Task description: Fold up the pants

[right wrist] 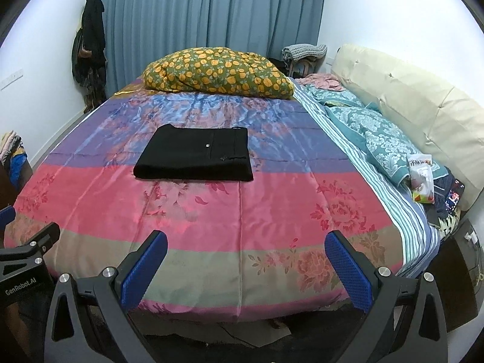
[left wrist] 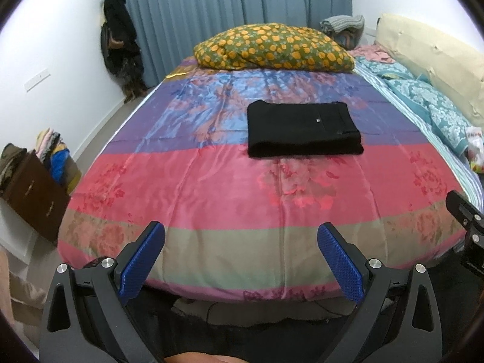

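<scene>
The black pants (left wrist: 302, 128) lie folded into a flat rectangle on the striped floral bedspread (left wrist: 211, 181), in the middle of the bed; they also show in the right wrist view (right wrist: 196, 157). My left gripper (left wrist: 241, 233) is open and empty, held back over the foot of the bed, well short of the pants. My right gripper (right wrist: 246, 240) is open and empty too, at the foot of the bed to the right of the left one. Part of the right gripper shows at the right edge of the left wrist view (left wrist: 467, 220).
A yellow-flowered pillow (left wrist: 272, 47) lies at the far end of the bed before blue curtains (left wrist: 227, 9). Teal bedding (right wrist: 372, 127), a cream headboard cushion (right wrist: 417, 103), a snack bag (right wrist: 422, 178) and a phone (right wrist: 453, 196) are at right. A brown box of clothes (left wrist: 36, 190) stands at left.
</scene>
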Tool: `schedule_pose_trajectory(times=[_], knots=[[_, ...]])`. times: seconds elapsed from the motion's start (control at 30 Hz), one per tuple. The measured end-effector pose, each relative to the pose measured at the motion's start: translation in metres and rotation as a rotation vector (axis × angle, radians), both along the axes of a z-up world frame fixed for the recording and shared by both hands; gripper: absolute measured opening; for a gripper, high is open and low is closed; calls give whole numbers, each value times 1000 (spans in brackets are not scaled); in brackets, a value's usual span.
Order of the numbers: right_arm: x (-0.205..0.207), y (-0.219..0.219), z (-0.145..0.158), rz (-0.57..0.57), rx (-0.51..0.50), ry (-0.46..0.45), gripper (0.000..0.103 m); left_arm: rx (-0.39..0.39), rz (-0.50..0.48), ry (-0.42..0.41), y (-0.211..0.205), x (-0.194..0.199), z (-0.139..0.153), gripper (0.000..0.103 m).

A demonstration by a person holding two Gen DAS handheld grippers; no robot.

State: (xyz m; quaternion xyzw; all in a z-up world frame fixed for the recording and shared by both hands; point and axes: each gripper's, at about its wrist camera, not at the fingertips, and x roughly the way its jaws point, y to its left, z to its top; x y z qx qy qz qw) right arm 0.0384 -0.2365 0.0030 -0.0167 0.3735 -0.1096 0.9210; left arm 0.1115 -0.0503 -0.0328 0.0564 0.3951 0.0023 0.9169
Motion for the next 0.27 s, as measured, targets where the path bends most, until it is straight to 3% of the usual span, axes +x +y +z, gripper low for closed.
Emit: schedule_pose_trajectory(times=[0.27], knots=[[-1,-1,-1,3,9,4,103,-5,-3,-12,-2,-4,2,101]])
